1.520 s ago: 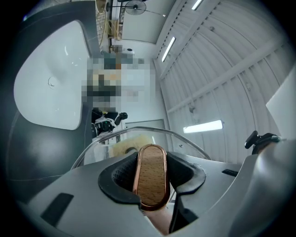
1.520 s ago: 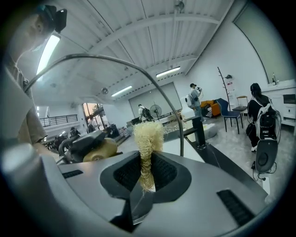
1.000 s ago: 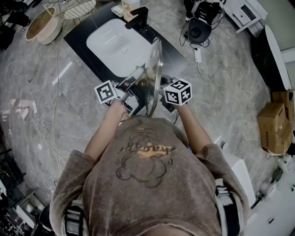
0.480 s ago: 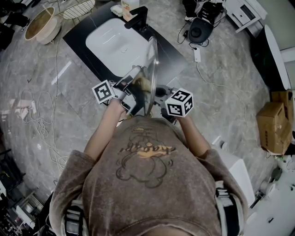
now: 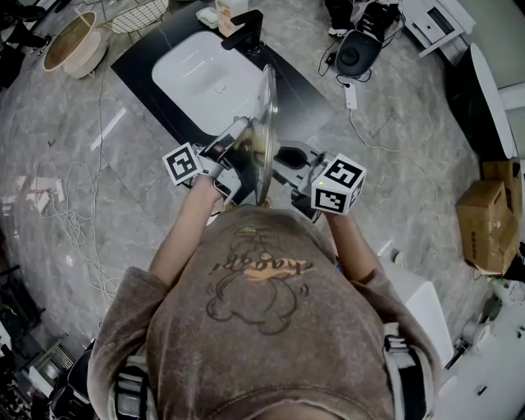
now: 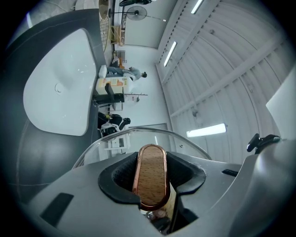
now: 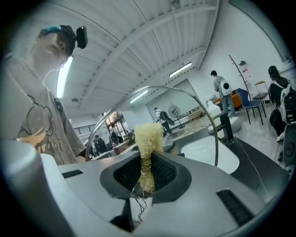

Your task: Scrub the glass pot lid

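I hold the glass pot lid [image 5: 266, 123] upright and edge-on over the near rim of the sink. My left gripper [image 5: 238, 149] is shut on the lid's wooden knob [image 6: 150, 178], and the lid's glass rim [image 6: 138, 134] arcs just beyond the jaws. My right gripper [image 5: 289, 157] sits on the lid's right side, shut on a pale fibrous scrubber [image 7: 148, 143]. In the right gripper view the glass lid [image 7: 203, 115] stands right ahead of the scrubber's tip; whether they touch I cannot tell.
A white basin [image 5: 203, 78] is set in a dark counter [image 5: 148, 61] with a black faucet [image 5: 244, 33] at its far end. A bowl [image 5: 75, 41] and a wire basket [image 5: 139, 15] lie at the back left. Cables [image 5: 70, 221] trail on the floor, and a cardboard box [image 5: 490, 221] stands at the right.
The right gripper has drawn back to the right and toward the person, away from the lid's face. The lid has turned slightly more edge-on. The left gripper has barely moved.
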